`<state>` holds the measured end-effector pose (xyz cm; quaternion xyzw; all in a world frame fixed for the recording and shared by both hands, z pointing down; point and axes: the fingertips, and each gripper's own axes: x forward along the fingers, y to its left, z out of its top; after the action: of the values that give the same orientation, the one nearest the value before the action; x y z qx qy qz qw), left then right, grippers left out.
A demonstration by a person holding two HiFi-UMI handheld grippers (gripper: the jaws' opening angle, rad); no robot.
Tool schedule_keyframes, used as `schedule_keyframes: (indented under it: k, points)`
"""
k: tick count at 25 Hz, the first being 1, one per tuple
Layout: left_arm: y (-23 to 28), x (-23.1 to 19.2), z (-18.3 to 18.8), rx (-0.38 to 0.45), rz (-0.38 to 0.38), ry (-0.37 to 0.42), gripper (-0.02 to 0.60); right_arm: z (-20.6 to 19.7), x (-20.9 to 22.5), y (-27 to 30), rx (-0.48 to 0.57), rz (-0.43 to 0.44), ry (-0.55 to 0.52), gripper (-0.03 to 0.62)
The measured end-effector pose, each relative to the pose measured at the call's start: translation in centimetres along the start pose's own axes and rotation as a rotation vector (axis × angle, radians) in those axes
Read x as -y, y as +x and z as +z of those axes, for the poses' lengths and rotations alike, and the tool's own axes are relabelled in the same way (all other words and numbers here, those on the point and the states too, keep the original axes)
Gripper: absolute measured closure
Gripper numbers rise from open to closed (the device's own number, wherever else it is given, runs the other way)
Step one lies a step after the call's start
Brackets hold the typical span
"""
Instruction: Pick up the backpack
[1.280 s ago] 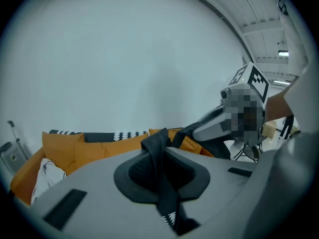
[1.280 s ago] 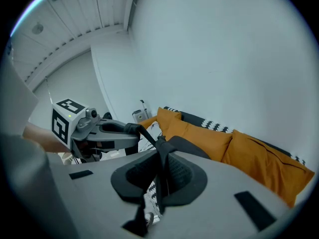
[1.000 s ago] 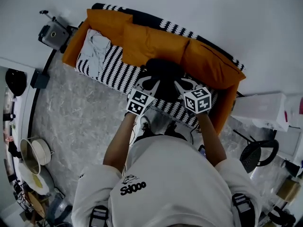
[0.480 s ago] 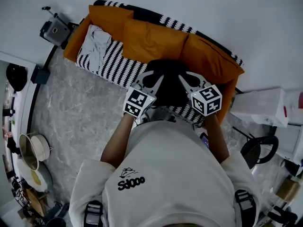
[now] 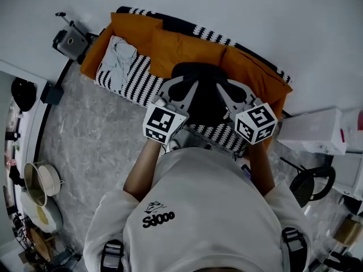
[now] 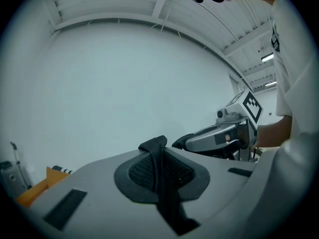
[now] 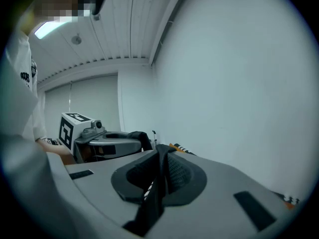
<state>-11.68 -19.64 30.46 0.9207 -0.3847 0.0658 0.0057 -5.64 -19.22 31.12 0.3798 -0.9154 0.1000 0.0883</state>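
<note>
Left gripper [image 6: 158, 149] clamped on one black strap [image 6: 164, 193], right gripper [image 7: 160, 156] on another. Backpack [image 5: 201, 92] hangs between them over the sofa [image 5: 136, 75]. Risk: thin webbing slips through the pads; bag drops.

- The head view looked steeply down from above the person's shoulders; the sofa [image 5: 139, 81] lay at 12 o'clock.
- The left gripper view rode close behind its jaws, facing the pale wall [image 6: 124, 83], with the right gripper [image 6: 189, 142] at 3 o'clock.
- The right gripper view faced that same wall, the left gripper [image 7: 137, 142] at 9 o'clock.
</note>
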Motion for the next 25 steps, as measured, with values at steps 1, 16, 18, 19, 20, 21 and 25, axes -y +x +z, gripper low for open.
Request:
schedule_keyframes:
  k: [1, 16, 18, 19, 20, 21, 25]
  points:
    - [-0.1, -0.3, 0.7, 0.007, 0.011, 0.010, 0.543, 0.7, -0.2, 0.2, 0.009, 0.002, -0.009, 0.540]
    - [-0.3, -4.0, 7.4, 0.060, 0.082, 0.123, 0.543, 8.5, -1.1, 2.7, 0.078, -0.007, -0.113, 0.540]
    - [-0.4, -4.3, 8.0, 0.068, 0.087, 0.119, 0.542, 9.2, -1.4, 2.8, 0.080, -0.011, -0.139, 0.540]
    - [-0.4, -4.4, 8.4, 0.075, 0.090, 0.118, 0.542, 9.6, -1.5, 2.9, 0.084, -0.012, -0.150, 0.540]
    - [-0.5, -4.4, 8.8, 0.081, 0.091, 0.119, 0.543, 10.0, -1.5, 2.9, 0.089, -0.014, -0.160, 0.540]
    - [-0.5, -4.4, 9.1, 0.088, 0.090, 0.121, 0.541, 10.3, -1.5, 2.9, 0.093, -0.018, -0.167, 0.540]
    - [-0.4, -4.3, 10.1, 0.102, 0.080, 0.129, 0.542, 11.3, -1.2, 2.7, 0.099, -0.027, -0.159, 0.540]
